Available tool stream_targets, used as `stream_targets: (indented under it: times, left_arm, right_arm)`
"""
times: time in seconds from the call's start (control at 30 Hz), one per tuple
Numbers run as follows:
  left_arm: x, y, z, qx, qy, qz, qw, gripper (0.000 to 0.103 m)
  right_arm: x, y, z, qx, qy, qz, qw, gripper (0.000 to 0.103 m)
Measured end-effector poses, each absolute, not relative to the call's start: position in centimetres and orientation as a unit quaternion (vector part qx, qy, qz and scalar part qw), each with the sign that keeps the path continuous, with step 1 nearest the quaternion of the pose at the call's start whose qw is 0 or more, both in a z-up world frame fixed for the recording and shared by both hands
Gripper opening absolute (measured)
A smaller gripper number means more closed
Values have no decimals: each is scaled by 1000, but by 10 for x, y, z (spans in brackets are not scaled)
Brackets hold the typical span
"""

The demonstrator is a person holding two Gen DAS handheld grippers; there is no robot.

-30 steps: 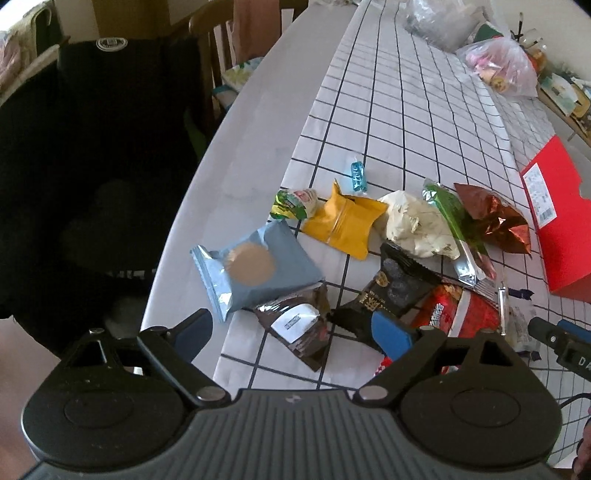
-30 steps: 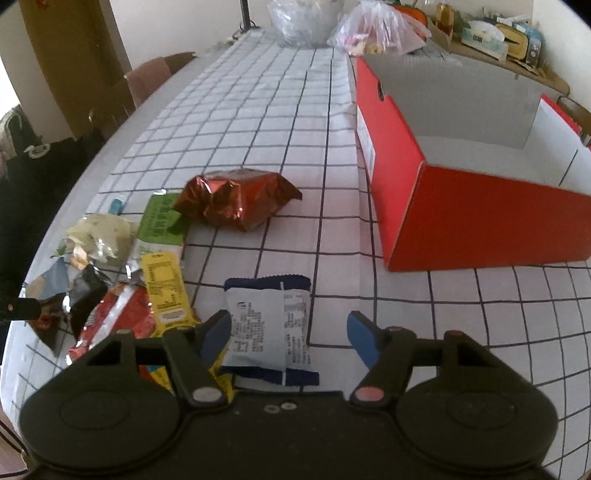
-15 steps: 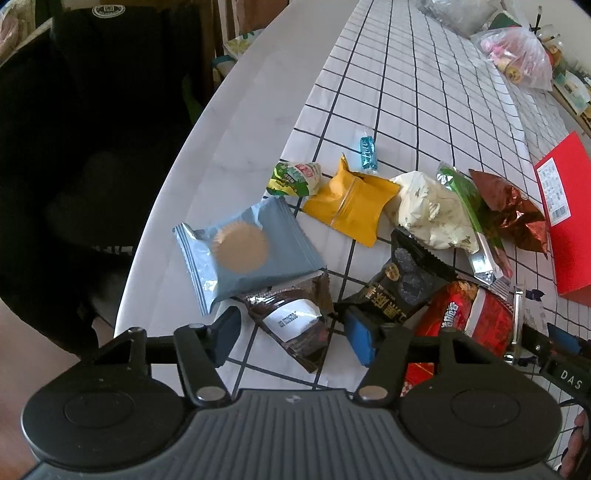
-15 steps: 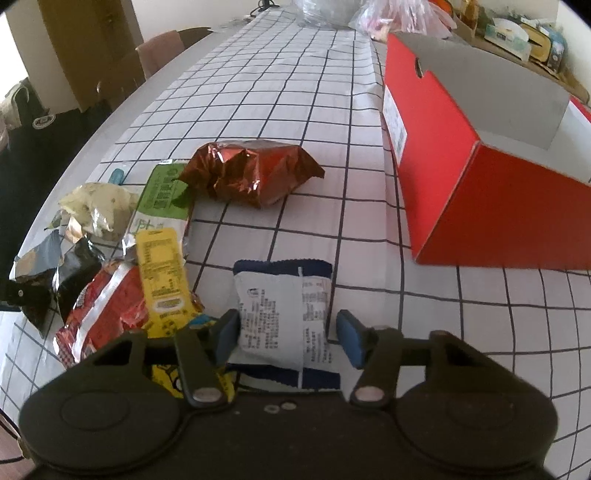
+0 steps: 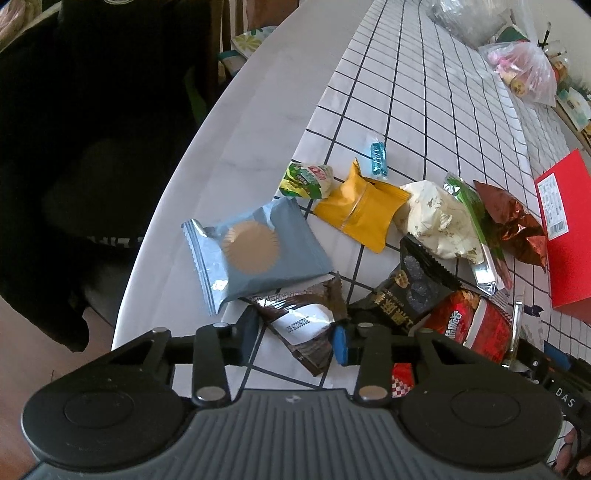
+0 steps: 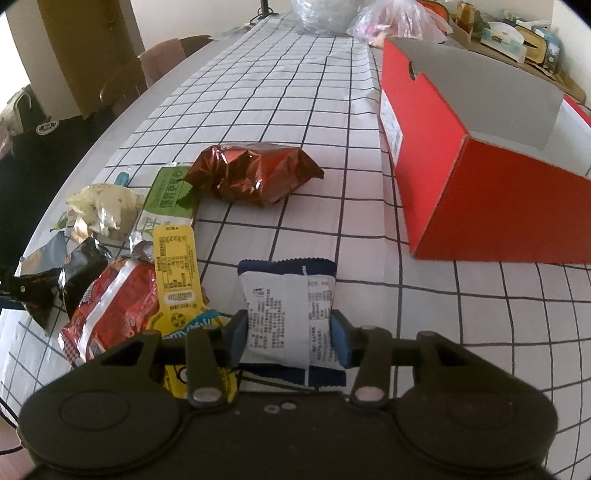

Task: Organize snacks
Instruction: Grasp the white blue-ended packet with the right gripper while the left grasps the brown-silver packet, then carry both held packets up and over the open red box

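Several snack packets lie on the checked tablecloth. In the left wrist view my left gripper has its jaws closed around a brown-and-white packet, which lies below a grey-blue packet. In the right wrist view my right gripper is shut on a white-and-navy packet that rests on the cloth. An open red box with a grey inside stands to the right of it, apart from the packet.
A yellow packet, a cream packet, a black packet and a red packet crowd the left side. A shiny brown bag lies mid-table. Plastic bags sit at the far end. The table edge runs left.
Both grippers moved down and forward and closed: the left around the brown-and-white packet, the right onto the white-and-navy packet.
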State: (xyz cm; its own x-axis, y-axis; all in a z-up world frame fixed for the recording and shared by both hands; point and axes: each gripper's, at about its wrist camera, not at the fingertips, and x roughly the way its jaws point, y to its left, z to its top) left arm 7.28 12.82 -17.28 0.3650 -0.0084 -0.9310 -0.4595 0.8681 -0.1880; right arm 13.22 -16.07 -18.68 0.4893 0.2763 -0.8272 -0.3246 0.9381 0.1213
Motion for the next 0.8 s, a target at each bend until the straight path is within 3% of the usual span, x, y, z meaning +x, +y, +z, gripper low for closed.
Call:
stream_targets:
  times: [0.33, 0.8]
  left_arm:
    - [56, 127, -154, -219, 529, 135, 809, 39]
    - [43, 87, -80, -172, 476, 58, 861, 39]
  right_arm:
    - [115, -173, -161, -10, 450, 158, 879, 45]
    - [77, -202, -93, 38, 395, 149, 906, 45]
